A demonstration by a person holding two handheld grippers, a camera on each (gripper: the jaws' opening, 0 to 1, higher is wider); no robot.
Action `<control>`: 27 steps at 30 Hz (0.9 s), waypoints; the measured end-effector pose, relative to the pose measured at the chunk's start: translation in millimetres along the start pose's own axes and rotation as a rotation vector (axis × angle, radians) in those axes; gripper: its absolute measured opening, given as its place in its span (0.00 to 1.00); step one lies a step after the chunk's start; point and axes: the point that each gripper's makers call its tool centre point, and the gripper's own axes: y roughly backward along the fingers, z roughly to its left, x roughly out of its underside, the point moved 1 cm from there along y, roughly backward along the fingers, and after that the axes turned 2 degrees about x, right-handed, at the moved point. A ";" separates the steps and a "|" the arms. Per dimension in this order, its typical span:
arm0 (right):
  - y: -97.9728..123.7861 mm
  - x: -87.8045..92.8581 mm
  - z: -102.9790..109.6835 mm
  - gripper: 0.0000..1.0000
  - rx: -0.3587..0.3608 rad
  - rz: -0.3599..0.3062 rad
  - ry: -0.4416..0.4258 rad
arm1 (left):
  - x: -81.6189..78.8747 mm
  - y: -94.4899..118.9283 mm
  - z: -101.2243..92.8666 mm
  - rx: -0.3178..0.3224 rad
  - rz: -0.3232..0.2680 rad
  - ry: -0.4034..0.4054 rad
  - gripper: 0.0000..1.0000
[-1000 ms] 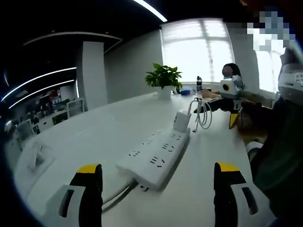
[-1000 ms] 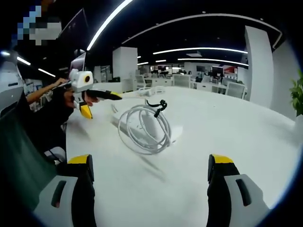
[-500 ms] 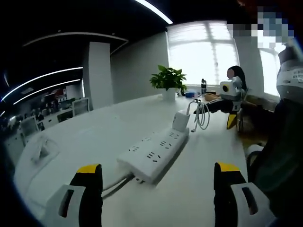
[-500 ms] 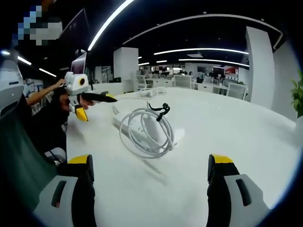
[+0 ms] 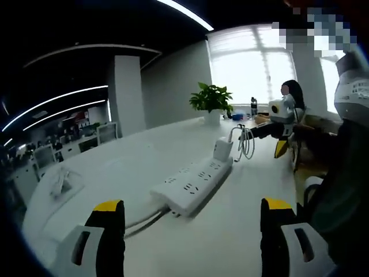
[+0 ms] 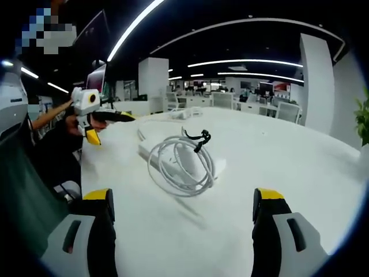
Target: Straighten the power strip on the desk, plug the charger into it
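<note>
White strip [image 5: 193, 184] lies flat on the white counter [image 5: 115, 173], several socket groups on its top face, grey cord leaving its near end toward 7 o'clock in the left gripper view. White charger [image 5: 222, 149] stands plugged at the strip's far end, with a coiled white cable [image 5: 246, 142] looping beside it at 2 o'clock. In the right gripper view the same cable [image 6: 181, 164] is a loose coil over the charger block [image 6: 187, 157], with a black tie at the top, near centre of the counter [image 6: 288, 167]. Against 1.0 s ago the strip sits a little farther and more to the right in the left gripper view, the plant [image 5: 211, 98] also shifted right, so the camera moved; in the right gripper view the coil sits slightly lower and right. The strip's long axis runs from 7 to 1 o'clock in the left gripper view, plug end away. Left gripper [image 5: 190, 216] fingers wide apart, nothing between them, well short of the strip; it also shows at 10 o'clock in the right gripper view. Right gripper [image 6: 184, 210] fingers wide, empty, near the coil; it shows at 2 o'clock in the left gripper view.
</note>
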 end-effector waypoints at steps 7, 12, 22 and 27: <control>7.9 -8.7 2.3 0.99 0.012 -0.011 0.007 | -5.1 11.3 2.4 -0.064 -0.002 0.005 0.99; 12.6 -15.1 2.9 0.99 0.029 -0.017 0.012 | -15.9 13.1 -0.3 -0.066 -0.007 -0.004 0.99; 16.1 -18.5 0.7 0.99 0.046 -0.014 0.012 | -19.8 11.8 -1.4 -0.067 -0.011 -0.005 0.99; 15.8 -18.1 1.2 0.99 0.043 -0.012 0.015 | -21.2 9.9 -2.8 -0.064 -0.014 -0.003 0.99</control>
